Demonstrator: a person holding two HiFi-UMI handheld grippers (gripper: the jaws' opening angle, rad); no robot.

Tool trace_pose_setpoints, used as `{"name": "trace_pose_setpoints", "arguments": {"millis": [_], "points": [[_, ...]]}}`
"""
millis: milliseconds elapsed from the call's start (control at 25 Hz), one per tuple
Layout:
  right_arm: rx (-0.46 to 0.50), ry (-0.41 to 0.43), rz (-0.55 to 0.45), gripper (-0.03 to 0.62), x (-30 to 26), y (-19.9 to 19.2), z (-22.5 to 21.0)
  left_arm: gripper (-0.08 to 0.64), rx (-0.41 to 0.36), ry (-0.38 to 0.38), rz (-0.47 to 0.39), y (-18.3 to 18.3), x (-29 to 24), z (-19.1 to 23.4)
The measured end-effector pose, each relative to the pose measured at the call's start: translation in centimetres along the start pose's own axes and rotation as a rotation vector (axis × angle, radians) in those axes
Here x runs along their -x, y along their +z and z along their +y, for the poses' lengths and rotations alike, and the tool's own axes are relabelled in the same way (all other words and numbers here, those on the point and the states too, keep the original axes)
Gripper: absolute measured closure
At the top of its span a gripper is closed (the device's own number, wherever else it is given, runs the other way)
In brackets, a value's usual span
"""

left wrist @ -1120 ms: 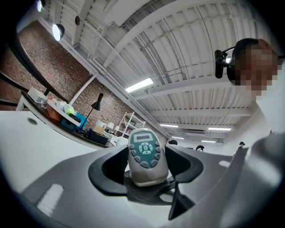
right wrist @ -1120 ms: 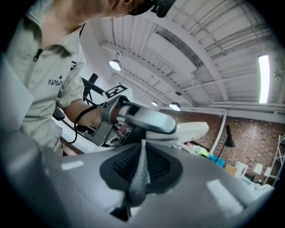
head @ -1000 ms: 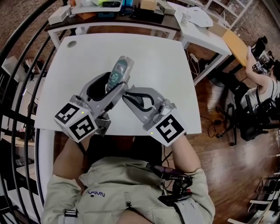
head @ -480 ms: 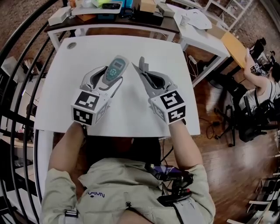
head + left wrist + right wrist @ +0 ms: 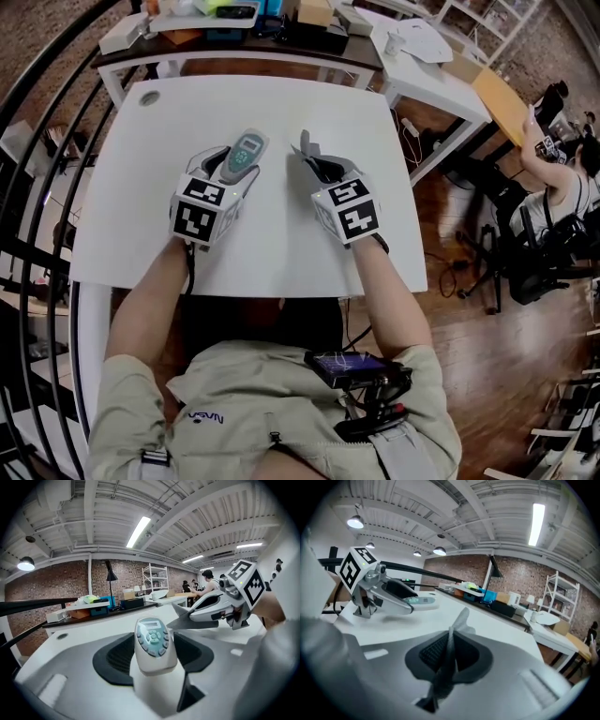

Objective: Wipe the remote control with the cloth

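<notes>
left hand-held gripper (image 5: 232, 169), jaws wide, grips the remote (image 5: 243, 152), long axis pointing away; right hand-held gripper (image 5: 307, 156), pinching the cloth (image 5: 459, 618), lies just rightward.

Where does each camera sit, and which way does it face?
Head view: on the person's head, looking steeply down at the white table; forearms, lap, left claw, right claw show.
Left gripper view: on the left claw, looking along jaws gripping the remote control.
Right gripper view: on the right claw, looking along jaws shut on the cloth.
Shared: each gripper view catches the other claw.
</notes>
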State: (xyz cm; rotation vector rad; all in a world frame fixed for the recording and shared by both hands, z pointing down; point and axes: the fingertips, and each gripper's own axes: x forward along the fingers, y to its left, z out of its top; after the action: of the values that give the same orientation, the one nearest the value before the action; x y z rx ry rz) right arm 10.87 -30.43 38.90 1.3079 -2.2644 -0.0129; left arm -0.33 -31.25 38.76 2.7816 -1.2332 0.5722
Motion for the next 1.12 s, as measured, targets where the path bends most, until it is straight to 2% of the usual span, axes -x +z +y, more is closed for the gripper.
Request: {"name": "trace_pose_setpoints", "arguments": {"millis": [280, 600, 720, 880, 1040, 1120], "points": [[-0.010, -0.010, 0.061, 0.574, -1.9, -1.3, -1.1, 0.285, 0.020, 0.016, 0.076, -1.3, -2.3, 1.3], [0.025, -0.053, 0.130, 0.574, -4.0, -2.0, -2.7, 0.285, 0.084, 0.050, 0.161, -2.3, -4.2, 3.1], [0.019, -0.037, 0.165, 0.574, -4.7, -2.3, -2.8, 0.285, 0.117, 0.072, 0.218, -2.7, -4.4, 4.2], [-0.036, 0.018, 0.241, 0.566, -5.0, -3.5, -2.5, 0.284, 0.078, 0.063, 0.297, -3.4, -4.8, 3.9], [-0.073, 0.038, 0.237, 0.549, -5.0, -3.7, -2.6, 0.281, 0.063, 0.063, 0.301, -3.4, -4.9, 3.8], [-0.083, 0.049, 0.228, 0.513, -4.9, -3.7, -2.4, 0.279, 0.064, 0.054, 0.290, -3.4, -4.9, 3.6]]}}
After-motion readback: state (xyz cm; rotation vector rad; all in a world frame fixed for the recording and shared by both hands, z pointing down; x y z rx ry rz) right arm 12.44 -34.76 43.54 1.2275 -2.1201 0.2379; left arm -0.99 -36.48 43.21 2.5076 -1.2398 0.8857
